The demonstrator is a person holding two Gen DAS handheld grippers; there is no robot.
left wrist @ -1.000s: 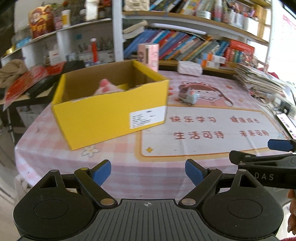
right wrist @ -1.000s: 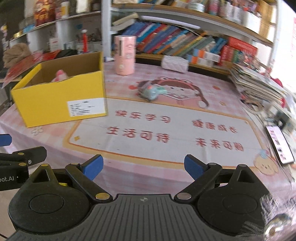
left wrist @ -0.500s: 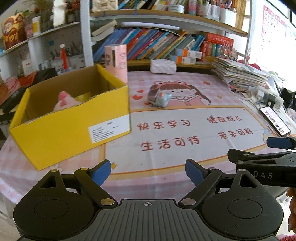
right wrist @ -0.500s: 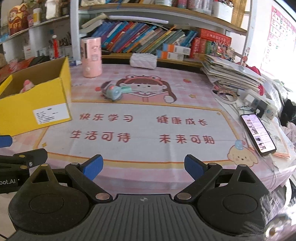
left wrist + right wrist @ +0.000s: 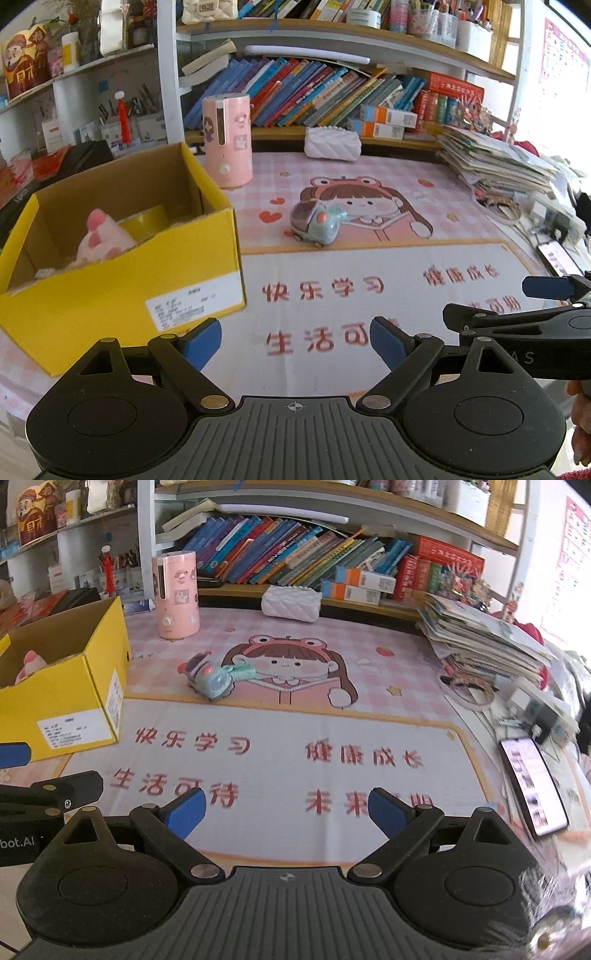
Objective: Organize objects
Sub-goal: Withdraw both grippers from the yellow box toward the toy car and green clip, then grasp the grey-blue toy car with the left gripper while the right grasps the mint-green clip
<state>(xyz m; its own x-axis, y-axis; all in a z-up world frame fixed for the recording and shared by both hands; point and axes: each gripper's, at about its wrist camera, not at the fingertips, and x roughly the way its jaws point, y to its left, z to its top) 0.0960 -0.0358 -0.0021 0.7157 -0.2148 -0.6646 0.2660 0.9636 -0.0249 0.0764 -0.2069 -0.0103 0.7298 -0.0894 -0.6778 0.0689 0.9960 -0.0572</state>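
A yellow cardboard box (image 5: 122,295) (image 5: 77,709) stands open at the left of the table, with a pink plush toy (image 5: 101,240) (image 5: 31,664) inside. A small teal toy car (image 5: 317,223) (image 5: 212,679) rests on the cartoon girl printed on the pink table mat (image 5: 388,295). My left gripper (image 5: 295,341) hangs open over the mat's near part, right of the box, nothing between its blue pads. My right gripper (image 5: 286,810) is open too, empty, over the mat's red lettering. Each gripper shows at the edge of the other's view.
A pink cylindrical dispenser (image 5: 227,140) (image 5: 175,594) and a white quilted pouch (image 5: 332,144) (image 5: 291,602) stand at the back, under bookshelves (image 5: 332,92). A stack of papers (image 5: 487,638), tape rolls and a phone (image 5: 532,786) crowd the right side.
Both views have swung rightward and closer to the table: the box slid left in frame, and the toy car and mat print came toward the centre. Both grippers stayed open.
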